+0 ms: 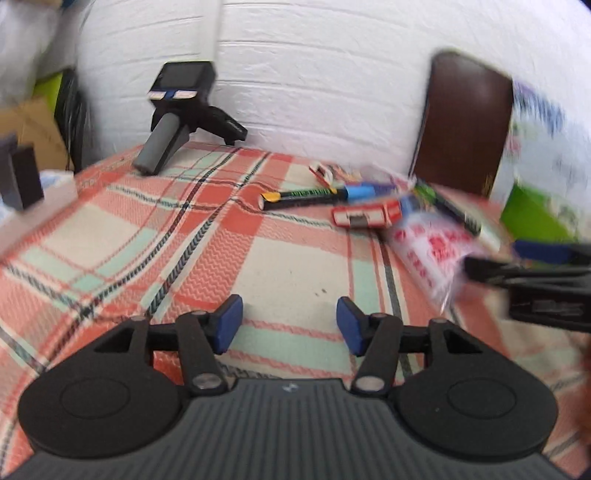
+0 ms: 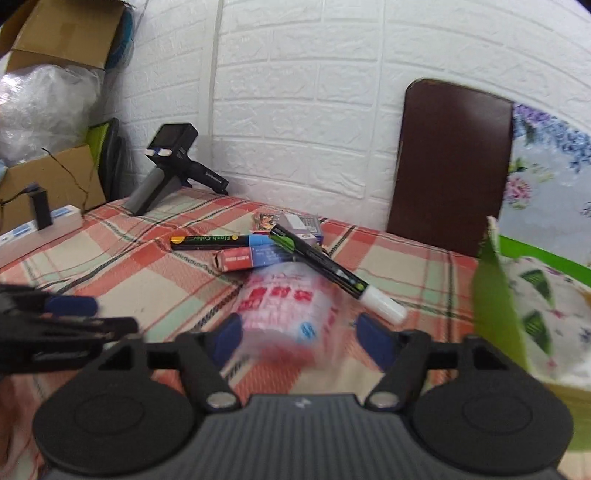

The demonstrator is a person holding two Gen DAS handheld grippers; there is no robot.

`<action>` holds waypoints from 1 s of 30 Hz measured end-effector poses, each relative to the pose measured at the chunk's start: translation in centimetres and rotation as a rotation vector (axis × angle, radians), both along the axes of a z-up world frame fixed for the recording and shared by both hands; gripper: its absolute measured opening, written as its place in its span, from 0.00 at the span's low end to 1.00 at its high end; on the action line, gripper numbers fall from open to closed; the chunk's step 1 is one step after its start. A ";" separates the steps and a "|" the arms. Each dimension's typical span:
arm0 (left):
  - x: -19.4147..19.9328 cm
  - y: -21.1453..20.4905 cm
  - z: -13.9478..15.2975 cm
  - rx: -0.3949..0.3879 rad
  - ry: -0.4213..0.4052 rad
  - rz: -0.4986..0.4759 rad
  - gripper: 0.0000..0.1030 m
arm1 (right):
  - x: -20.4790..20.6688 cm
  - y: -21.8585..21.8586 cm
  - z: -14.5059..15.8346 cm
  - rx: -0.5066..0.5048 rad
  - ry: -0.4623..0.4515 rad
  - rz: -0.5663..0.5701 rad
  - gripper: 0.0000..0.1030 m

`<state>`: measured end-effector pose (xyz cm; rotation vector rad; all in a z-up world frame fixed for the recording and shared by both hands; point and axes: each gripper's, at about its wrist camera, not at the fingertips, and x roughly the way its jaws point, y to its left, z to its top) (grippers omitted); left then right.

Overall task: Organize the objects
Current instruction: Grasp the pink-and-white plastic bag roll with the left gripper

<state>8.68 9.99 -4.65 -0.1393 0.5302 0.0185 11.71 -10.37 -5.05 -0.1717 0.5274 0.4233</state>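
Observation:
On the plaid tablecloth lies a clear plastic packet with red print, blurred, between the fingers of my right gripper. The jaws stand wide and the pads do not press on it. Behind it are a black marker with a blue cap, a red box and a marker with a white cap. My left gripper hangs open over bare cloth with nothing between its fingers. In the left wrist view the packet lies to its right, with the right gripper at it.
A green bin with flower-print cloth stands at the right. A brown board leans on the white brick wall. A black camera on a grip stands at the back left, near a power strip and cardboard boxes.

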 end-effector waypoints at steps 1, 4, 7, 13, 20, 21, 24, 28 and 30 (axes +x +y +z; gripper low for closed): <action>0.0 -0.1 0.0 0.000 -0.002 -0.001 0.57 | 1.1 0.4 -0.5 0.011 0.038 0.011 0.75; -0.1 -0.7 0.0 0.036 -0.004 -0.011 0.62 | 2.2 0.8 -1.2 0.047 0.108 0.015 0.66; -0.4 -0.8 -0.2 0.039 -0.004 -0.014 0.63 | 0.8 0.6 -0.6 0.050 0.096 0.031 0.49; -0.6 -1.1 0.0 0.043 0.019 -0.039 0.62 | -5.0 -3.0 -0.6 0.043 0.074 0.049 0.47; -3.3 -7.5 0.9 -0.028 0.121 -0.289 0.62 | -12.6 -9.6 -0.8 0.042 0.049 -0.077 0.47; -3.6 -8.8 1.1 -0.042 0.139 -0.340 0.62 | -13.3 -10.4 -0.8 0.045 0.051 -0.101 0.48; -3.7 -12.3 1.6 -0.129 0.211 -0.477 0.68 | -15.1 -11.9 -0.7 0.023 0.047 -0.112 0.48; -3.5 -14.9 1.5 -0.199 0.282 -0.528 0.73 | -17.0 -13.5 -0.8 0.020 0.049 -0.150 0.48; -3.4 -15.8 1.4 -0.233 0.307 -0.543 0.73 | -17.4 -14.9 -0.9 0.048 0.068 -0.173 0.48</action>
